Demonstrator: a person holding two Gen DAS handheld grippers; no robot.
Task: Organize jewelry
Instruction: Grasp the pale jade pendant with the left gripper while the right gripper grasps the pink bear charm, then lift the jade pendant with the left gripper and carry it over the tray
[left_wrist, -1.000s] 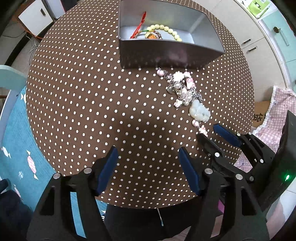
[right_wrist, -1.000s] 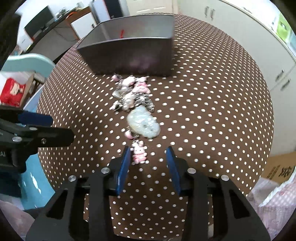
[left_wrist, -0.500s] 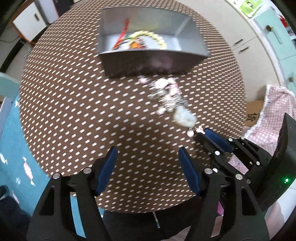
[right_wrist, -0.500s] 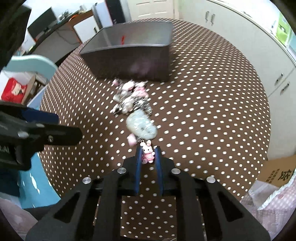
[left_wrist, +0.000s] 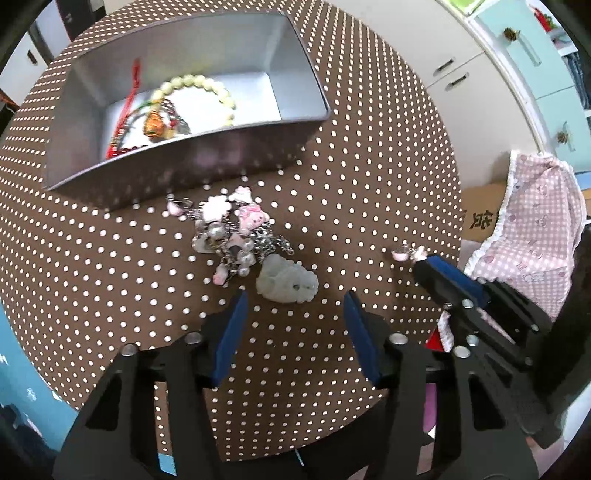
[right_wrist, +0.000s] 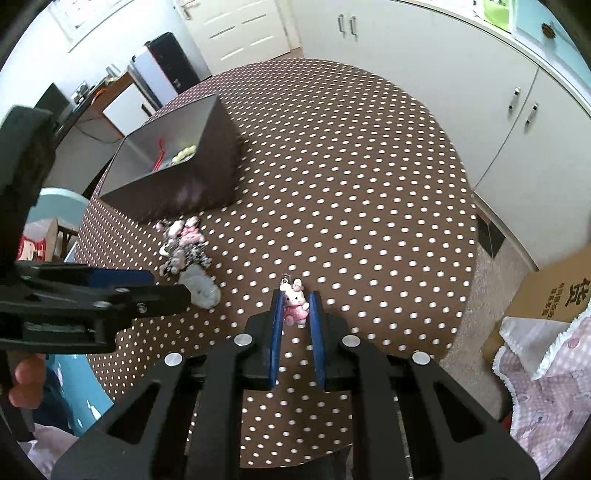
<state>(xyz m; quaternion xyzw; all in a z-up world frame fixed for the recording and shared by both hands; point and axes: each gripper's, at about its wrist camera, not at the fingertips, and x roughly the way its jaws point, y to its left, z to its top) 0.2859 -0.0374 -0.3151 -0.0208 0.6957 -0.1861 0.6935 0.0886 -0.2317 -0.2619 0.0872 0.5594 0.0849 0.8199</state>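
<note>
My right gripper (right_wrist: 295, 302) is shut on a small pink bunny charm (right_wrist: 294, 306) and holds it above the dotted table; the charm also shows at its tip in the left wrist view (left_wrist: 408, 253). A heap of pink and pearl charms (left_wrist: 232, 230) and a pale jade pendant (left_wrist: 287, 282) lie on the table before the grey metal box (left_wrist: 221, 147). The box holds a cream bead bracelet (left_wrist: 195, 92) and red cord pieces. My left gripper (left_wrist: 293, 314) is open and empty, just short of the jade pendant.
The round table with a brown polka-dot cloth (right_wrist: 351, 184) ends close on the right. White cabinets (right_wrist: 424, 74), a cardboard box (right_wrist: 554, 295) and a pink checked cloth (left_wrist: 535, 229) stand beyond it. A blue chair (right_wrist: 51, 206) is at the left.
My right gripper closed on the bunny charm and lifted it off the table, away to the right of the heap. My left gripper moved nearer to the jade pendant.
</note>
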